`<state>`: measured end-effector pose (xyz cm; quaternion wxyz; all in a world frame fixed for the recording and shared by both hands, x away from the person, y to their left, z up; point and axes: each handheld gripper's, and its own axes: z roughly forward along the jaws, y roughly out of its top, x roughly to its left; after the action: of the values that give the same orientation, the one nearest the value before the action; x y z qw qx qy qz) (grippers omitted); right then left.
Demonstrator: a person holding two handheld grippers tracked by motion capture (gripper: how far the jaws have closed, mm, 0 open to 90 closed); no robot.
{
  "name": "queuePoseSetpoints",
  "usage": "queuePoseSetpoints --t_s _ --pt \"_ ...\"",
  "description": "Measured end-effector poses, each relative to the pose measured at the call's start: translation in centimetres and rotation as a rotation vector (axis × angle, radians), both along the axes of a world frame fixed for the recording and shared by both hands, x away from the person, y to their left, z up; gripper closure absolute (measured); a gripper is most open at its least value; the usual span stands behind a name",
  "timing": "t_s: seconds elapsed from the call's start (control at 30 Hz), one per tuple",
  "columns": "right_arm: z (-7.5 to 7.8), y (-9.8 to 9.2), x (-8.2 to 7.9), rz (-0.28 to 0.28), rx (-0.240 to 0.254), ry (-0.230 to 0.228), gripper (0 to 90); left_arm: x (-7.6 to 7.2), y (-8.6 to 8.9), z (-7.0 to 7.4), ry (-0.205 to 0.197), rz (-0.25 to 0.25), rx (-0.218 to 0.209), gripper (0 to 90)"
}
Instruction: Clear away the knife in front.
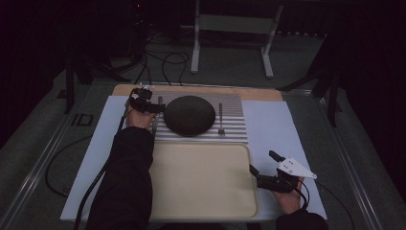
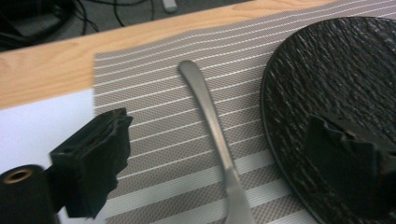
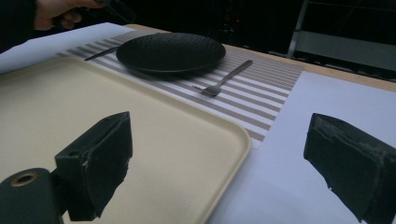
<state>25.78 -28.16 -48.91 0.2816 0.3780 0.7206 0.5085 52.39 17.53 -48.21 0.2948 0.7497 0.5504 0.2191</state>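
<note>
My left gripper [image 2: 224, 154] has its fingers apart astride the knife [image 2: 212, 135], left of the plate [image 1: 189, 115]; my right gripper [image 1: 264, 168] gapes empty by the bare tray [image 1: 201, 184], clear desk right.

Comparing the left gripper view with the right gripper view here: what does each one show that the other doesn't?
Left gripper view: the left gripper open, its jaws either side of the metal handle on the striped placemat, beside the plate's rim.

Right gripper view: the right gripper open over the cream tray edge and white sheet, plus the fork right of the plate.

Both: the black plate, the striped placemat and the wooden table edge.
</note>
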Motion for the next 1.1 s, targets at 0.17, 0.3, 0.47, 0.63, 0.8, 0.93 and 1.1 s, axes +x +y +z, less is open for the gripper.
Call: queuePoseSetpoints --t_s 0.17,0.3,0.47,0.63,0.8,0.93,1.1 --pt "0.0 0.1 0.0 0.008 0.003 -0.004 8.4 0.8 -0.5 -0.8 0.055 0.047 -0.007 29.5" --pt "0.0 0.0 0.0 0.008 0.004 -0.002 8.4 1.2 -0.5 -1.5 0.102 0.056 -0.019 42.6" --pt "0.0 0.1 0.0 0.013 0.004 0.004 8.4 1.6 -0.7 -2.5 0.153 0.045 -0.033 57.0" --pt "0.0 0.0 0.1 0.013 0.004 0.005 8.4 2.1 -0.8 -2.7 0.186 0.044 -0.035 72.8" --pt "0.0 0.1 0.1 0.017 0.005 0.006 8.4 2.0 -1.0 -2.6 0.207 0.055 -0.02 78.9" --pt "0.0 0.2 0.1 0.02 0.001 0.005 8.4 2.2 -1.1 -2.4 0.234 0.072 -0.022 79.5" --pt "0.0 0.2 0.2 0.014 0.0 0.01 8.4 2.3 -1.1 -2.2 0.257 0.055 -0.004 80.2"
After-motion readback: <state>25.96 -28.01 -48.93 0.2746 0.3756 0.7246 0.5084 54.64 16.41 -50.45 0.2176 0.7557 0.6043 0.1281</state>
